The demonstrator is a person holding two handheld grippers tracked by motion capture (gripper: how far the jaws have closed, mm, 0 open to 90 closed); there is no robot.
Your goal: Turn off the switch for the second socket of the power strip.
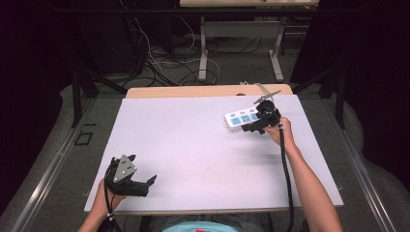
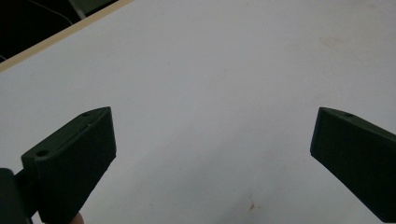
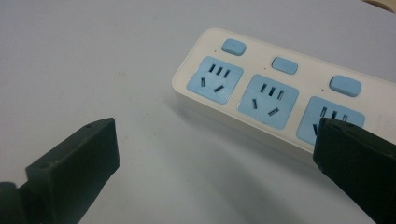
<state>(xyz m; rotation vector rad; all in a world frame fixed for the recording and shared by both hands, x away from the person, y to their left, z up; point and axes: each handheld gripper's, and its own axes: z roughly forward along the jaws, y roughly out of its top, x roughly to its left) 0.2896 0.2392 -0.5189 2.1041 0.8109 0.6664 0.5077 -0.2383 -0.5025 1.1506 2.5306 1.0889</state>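
A white power strip (image 1: 240, 118) with three blue sockets and blue switches lies flat at the far right of the table. Up close, the power strip (image 3: 261, 98) lies just ahead of my right gripper (image 3: 215, 154), whose jaws stand wide apart with nothing between them; the right jaw overlaps the strip's near end. In the high view the right gripper (image 1: 260, 126) hovers at the strip's near right side. My left gripper (image 1: 145, 184) rests near the table's front left corner, open; the left gripper (image 2: 212, 158) points at bare table.
The white table top (image 1: 193, 145) has a wooden edge (image 1: 193, 91) at the far side. A cable (image 1: 286, 169) trails from the right gripper along the forearm. Beyond the table are cables on the floor (image 1: 159, 63) and a second table's legs (image 1: 203, 53).
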